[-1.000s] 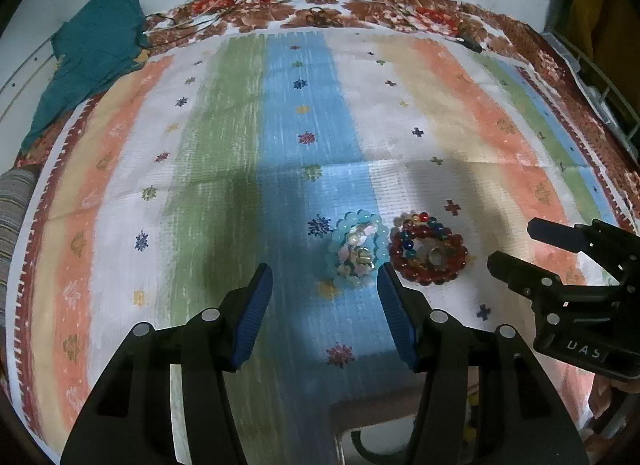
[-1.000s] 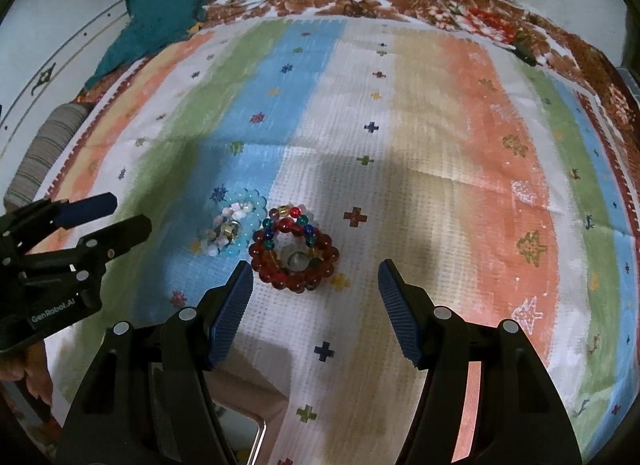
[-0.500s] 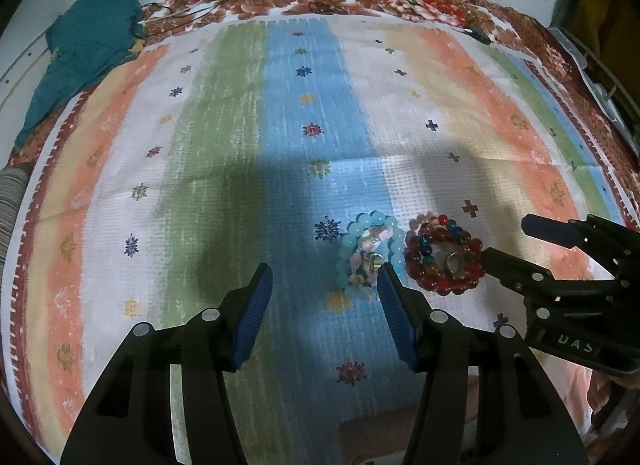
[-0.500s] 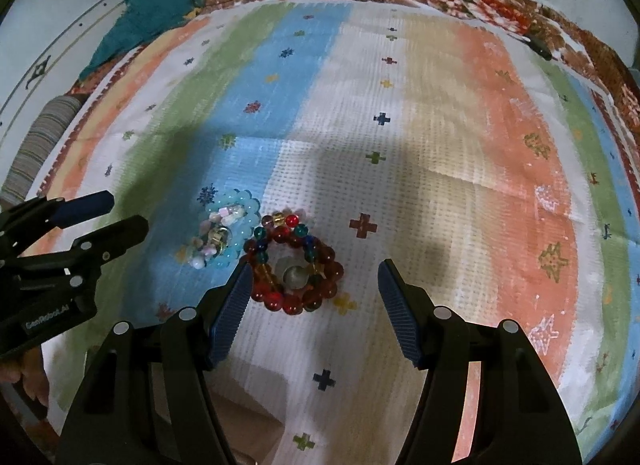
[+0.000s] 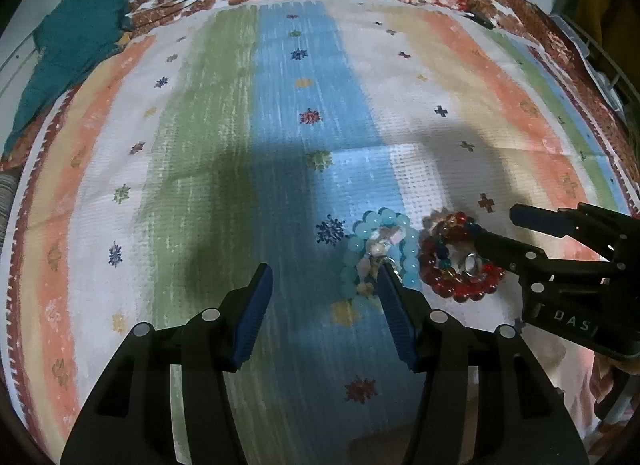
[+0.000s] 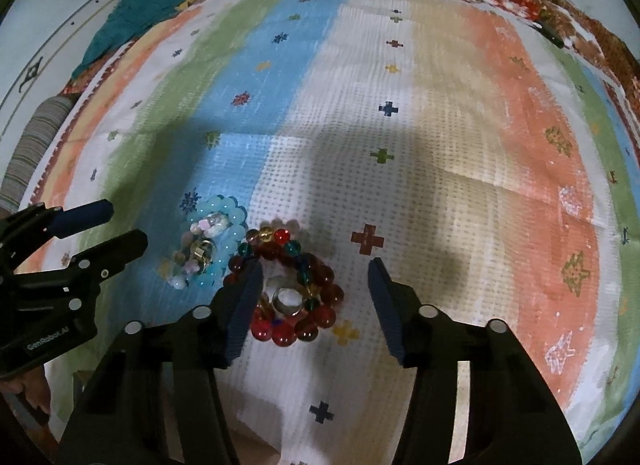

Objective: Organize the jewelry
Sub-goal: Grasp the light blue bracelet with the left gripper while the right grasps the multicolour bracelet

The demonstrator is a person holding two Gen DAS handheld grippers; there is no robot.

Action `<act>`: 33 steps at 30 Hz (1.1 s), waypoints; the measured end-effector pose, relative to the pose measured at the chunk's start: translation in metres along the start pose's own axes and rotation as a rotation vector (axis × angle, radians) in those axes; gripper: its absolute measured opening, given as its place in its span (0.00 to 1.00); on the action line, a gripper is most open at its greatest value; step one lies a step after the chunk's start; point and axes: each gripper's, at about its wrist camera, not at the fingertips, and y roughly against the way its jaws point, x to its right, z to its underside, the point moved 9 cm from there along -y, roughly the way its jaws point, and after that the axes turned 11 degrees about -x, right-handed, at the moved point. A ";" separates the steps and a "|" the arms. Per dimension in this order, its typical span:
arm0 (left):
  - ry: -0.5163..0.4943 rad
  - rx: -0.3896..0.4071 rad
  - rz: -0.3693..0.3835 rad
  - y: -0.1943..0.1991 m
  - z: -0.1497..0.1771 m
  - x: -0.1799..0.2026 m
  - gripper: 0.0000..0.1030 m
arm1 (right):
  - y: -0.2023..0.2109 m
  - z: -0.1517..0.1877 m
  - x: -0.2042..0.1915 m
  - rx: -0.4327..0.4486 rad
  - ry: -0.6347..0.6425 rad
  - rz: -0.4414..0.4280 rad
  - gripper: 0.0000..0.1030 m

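progress: early, nothing lifted or sorted | blue beads (image 5: 380, 253) and red beads (image 6: 294, 285) side by side on striped cloth (image 6: 460, 145) | left gripper (image 5: 324, 305) half-wide, empty, beside blue beads | right gripper (image 6: 316, 301) closing over red beads, no grip yet

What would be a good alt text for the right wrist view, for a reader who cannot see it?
The right gripper, jaws closing, hangs over a coiled red glass-bead bracelet with a silver ring lying inside it, on a pastel-striped woven cloth. To the left lies a pale blue bead bracelet, with the open left gripper beside it.
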 end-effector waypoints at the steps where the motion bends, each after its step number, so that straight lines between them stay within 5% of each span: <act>1: 0.000 -0.003 0.004 -0.002 -0.001 0.000 0.53 | -0.001 -0.001 0.000 -0.001 0.000 -0.003 0.50; 15: -0.044 -0.011 0.063 -0.015 -0.017 0.015 0.51 | -0.014 -0.006 -0.001 -0.013 0.010 -0.061 0.12; 33: -0.088 -0.061 0.081 -0.031 -0.024 0.033 0.24 | -0.010 -0.005 0.005 0.000 -0.006 -0.082 0.10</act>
